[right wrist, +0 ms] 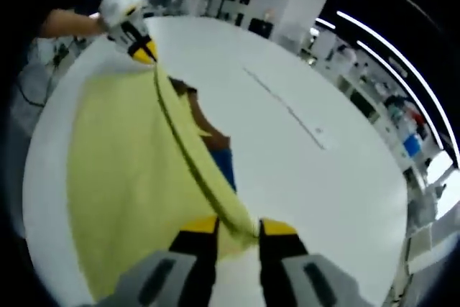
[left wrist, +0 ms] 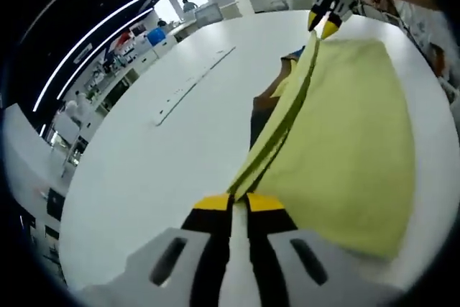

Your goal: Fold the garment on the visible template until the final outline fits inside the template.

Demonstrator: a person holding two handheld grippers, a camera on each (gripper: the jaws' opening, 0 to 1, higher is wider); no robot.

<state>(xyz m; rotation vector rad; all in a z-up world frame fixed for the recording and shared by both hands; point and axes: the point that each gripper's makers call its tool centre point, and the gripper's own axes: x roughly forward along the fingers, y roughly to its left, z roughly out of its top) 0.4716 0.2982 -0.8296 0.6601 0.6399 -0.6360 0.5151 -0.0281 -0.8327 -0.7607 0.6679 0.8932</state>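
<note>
Yellow-tipped jaws of the left claw [left wrist: 239, 201] sit nearest in the left gripper view, clenched on one corner of the pale yellow-green cloth garment [left wrist: 345, 149]. Its pinched edge runs taut up to the right claw [left wrist: 325, 25], which grips the far corner. The cloth hangs from that edge down onto the white round surface [left wrist: 144, 170]. A dark blue and orange patch [left wrist: 267, 106], perhaps the template, peeks out beyond the edge; most of it is hidden.

In the right gripper view, the right claw [right wrist: 237, 229] has the same edge running between its tips, though its jaws look slightly apart. The left claw [right wrist: 144, 49] pinches the far end. Judging by this, a fold is mid-carry; next, both corners should travel across together and lower evenly over the patch [right wrist: 215, 149].
</note>
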